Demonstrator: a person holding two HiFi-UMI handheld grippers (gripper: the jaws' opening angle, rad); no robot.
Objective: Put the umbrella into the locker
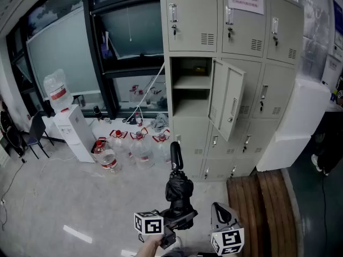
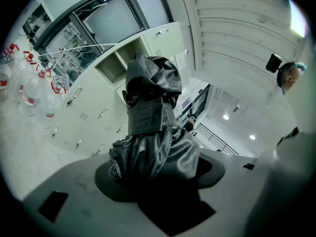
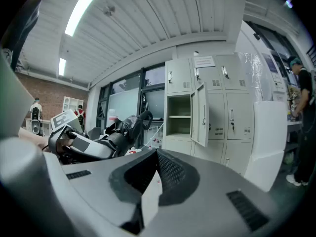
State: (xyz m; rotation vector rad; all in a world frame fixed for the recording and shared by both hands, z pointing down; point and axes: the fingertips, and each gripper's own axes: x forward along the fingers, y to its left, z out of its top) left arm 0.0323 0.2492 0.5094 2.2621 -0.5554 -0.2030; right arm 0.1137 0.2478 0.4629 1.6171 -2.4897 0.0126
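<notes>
A black folded umbrella (image 1: 179,188) points handle-up (image 1: 176,155) toward the lockers, with my left gripper (image 1: 179,219) shut on its lower end. In the left gripper view the crumpled umbrella fabric (image 2: 153,127) fills the space between the jaws. My right gripper (image 1: 217,209) hovers just right of it, shut with nothing held; its jaws meet along one line (image 3: 157,154). The open locker compartment (image 1: 192,84) has one shelf inside, and its door (image 1: 228,101) swings out to the right. The right gripper view shows the umbrella (image 3: 126,128) left of that open locker (image 3: 178,115).
Several water bottles (image 1: 134,143) stand on the floor left of the lockers, next to a white water dispenser (image 1: 73,128). A white cabinet (image 1: 295,126) and wooden boards (image 1: 262,197) lie to the right. A person (image 3: 301,117) stands at far right.
</notes>
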